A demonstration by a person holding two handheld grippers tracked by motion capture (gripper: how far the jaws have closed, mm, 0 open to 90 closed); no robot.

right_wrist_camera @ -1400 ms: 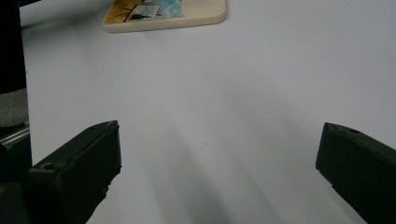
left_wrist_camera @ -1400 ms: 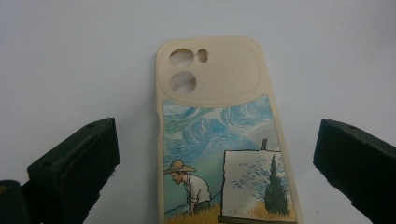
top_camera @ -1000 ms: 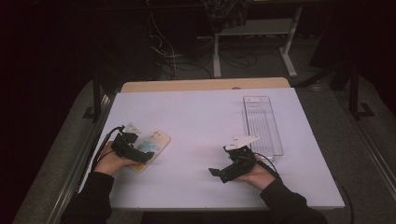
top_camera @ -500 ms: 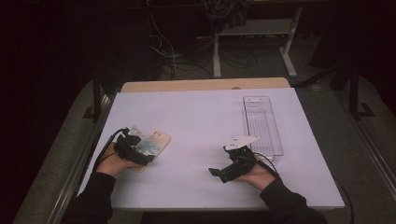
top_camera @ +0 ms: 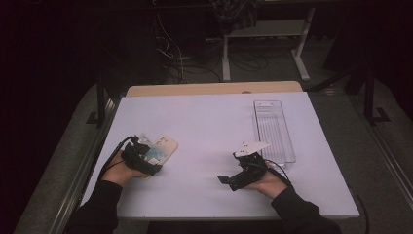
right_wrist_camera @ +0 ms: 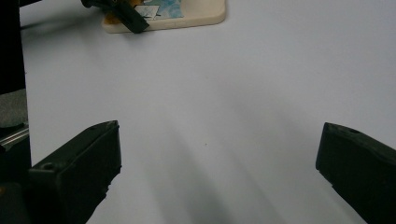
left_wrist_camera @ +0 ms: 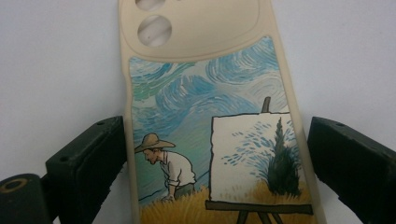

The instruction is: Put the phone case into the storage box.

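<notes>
From the high view we see the white table with the phone case lying flat near its left edge, our left gripper sitting over the case's near end. The case's long axis runs diagonally here, its far end pointing up and to the right toward the table's middle. Our right gripper rests well apart on the right side, near the close end of a clear plastic tray that runs lengthwise away from us.

The left gripper view gives what the high view cannot: the case's picture, a painter in a straw hat beside an easel under swirling blue sky, and the cream camera surround with its round cut-outs at the top. The case lies lengthwise between the two black jaws, camera end pointing away from the gripper. The jaws have just been closing a little. The left one sits at the case's edge, while a sliver of table shows between the right one and the case, so the gripper is straddling the case rather than gripping it.

In the right gripper view, our own gripper stands wide apart over bare table, holding nothing. Farther off we see the case side-on, its cream edge flat on the table, with the left gripper at one end.
</notes>
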